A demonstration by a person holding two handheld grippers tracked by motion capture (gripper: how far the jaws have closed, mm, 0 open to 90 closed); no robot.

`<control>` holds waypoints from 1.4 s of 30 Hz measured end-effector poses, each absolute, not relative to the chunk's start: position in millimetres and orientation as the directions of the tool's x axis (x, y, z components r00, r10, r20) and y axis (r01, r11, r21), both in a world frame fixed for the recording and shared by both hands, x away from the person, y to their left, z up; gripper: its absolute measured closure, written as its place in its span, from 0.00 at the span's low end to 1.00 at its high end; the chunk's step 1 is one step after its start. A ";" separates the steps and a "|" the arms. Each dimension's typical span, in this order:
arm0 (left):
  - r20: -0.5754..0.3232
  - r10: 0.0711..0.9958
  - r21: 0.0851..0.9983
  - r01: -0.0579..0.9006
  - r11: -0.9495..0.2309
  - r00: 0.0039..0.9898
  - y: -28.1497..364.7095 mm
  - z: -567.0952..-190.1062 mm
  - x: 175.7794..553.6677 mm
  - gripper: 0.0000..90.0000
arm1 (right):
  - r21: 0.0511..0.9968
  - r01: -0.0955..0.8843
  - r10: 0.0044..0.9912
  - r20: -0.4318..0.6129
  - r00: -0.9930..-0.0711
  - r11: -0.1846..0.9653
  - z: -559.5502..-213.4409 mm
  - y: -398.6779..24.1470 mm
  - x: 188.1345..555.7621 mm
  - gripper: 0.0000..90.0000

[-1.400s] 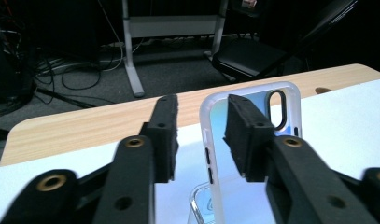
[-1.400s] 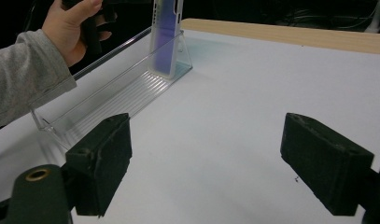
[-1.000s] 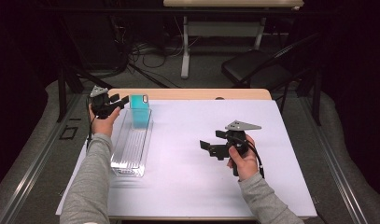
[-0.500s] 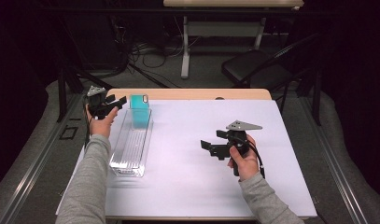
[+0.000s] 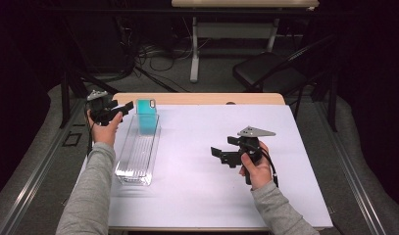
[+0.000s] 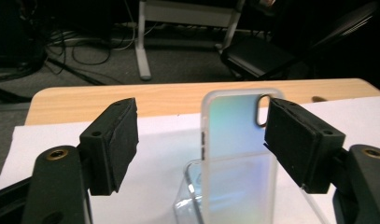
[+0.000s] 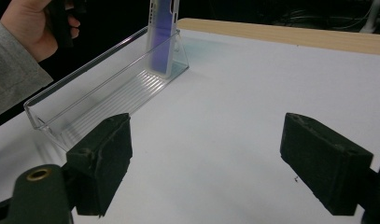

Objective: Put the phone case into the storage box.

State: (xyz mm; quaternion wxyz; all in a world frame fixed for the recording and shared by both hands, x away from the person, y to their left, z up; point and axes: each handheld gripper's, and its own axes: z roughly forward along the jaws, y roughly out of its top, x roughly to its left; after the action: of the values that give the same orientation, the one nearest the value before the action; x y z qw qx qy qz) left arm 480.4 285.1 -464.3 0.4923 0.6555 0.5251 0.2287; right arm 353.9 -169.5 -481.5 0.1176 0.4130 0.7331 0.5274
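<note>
A translucent teal phone case [image 5: 146,116] stands upright in the far end of a clear plastic tray [image 5: 136,156] on the white table cover. My left gripper [image 5: 122,109] is held just left of the case, apart from it. In the left gripper view the case [image 6: 234,158] rises beyond the left gripper [image 6: 201,135], whose jaws have just been opening with nothing pressed between the pads. My right gripper [image 5: 222,147] hovers open over the table's right half, pointing toward the tray. The right gripper view looks past its empty jaws [image 7: 206,158] to the case [image 7: 162,37] and the tray [image 7: 85,98].
The wooden table edge [image 5: 202,99] runs along the far side, beyond the white cover [image 5: 197,186]. A black chair [image 5: 265,73] and a table leg with cables stand on the floor behind. The person's left hand [image 7: 29,23] is beside the tray's far end.
The left gripper's jaws have spread wider and drawn slightly left, off the phone case, which stays upright in the tray. The right gripper has not moved.
</note>
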 end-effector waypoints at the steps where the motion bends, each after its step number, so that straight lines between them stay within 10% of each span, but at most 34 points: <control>1: -0.219 0.912 0.887 0.460 0.038 0.347 284.8 -462.6 479.1 0.29 | 0.871 0.481 0.729 0.263 -0.632 0.103 -481.5 -169.4 353.9 0.18; 42: -0.183 0.825 0.916 0.398 -0.054 0.534 255.0 -422.2 418.8 0.15 | 0.874 0.476 0.735 0.261 -0.626 0.095 -479.7 -173.1 352.4 0.18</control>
State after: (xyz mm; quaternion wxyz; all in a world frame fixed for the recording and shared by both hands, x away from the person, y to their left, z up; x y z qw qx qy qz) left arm 418.8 255.0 -422.2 0.5299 0.6974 0.4384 0.2016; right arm 352.4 -173.1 -479.7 0.1223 0.4148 0.7298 0.5296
